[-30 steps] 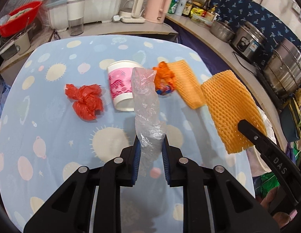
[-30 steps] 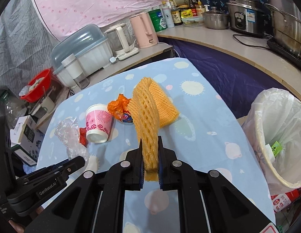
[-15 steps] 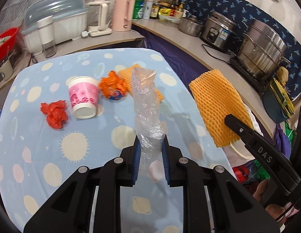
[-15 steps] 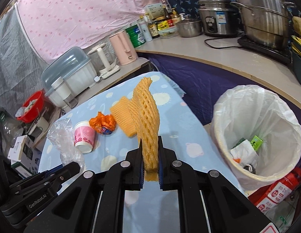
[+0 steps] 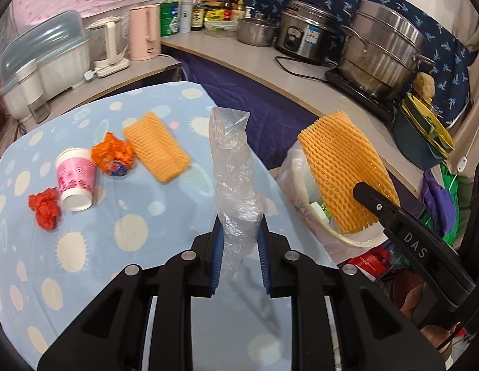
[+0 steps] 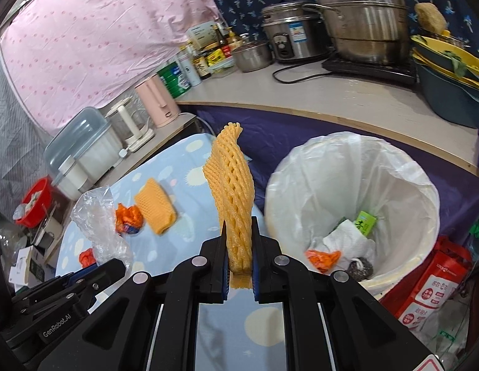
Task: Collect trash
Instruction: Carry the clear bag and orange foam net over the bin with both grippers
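Observation:
My left gripper is shut on a crumpled clear plastic bag that stands up from its blue pads above the table's right edge. My right gripper is shut on an orange foam net sleeve, held upright just left of the white-lined trash bin. That sleeve hangs over the bin's near rim in the left wrist view. On the blue dotted tablecloth lie a second foam sleeve, an orange wrapper, a tipped pink paper cup and a red crumpled bag.
The bin holds tissue, a green packet and a steel scourer. A curved counter carries pots, a rice cooker and bottles behind it. A red packet lies on the floor beside the bin. Kettles and a dish box stand past the table's far edge.
Both grippers have swung to the right with their loads, away from the table's middle. The trash bin has come fully into view, and the foam sleeve now hangs at its rim.

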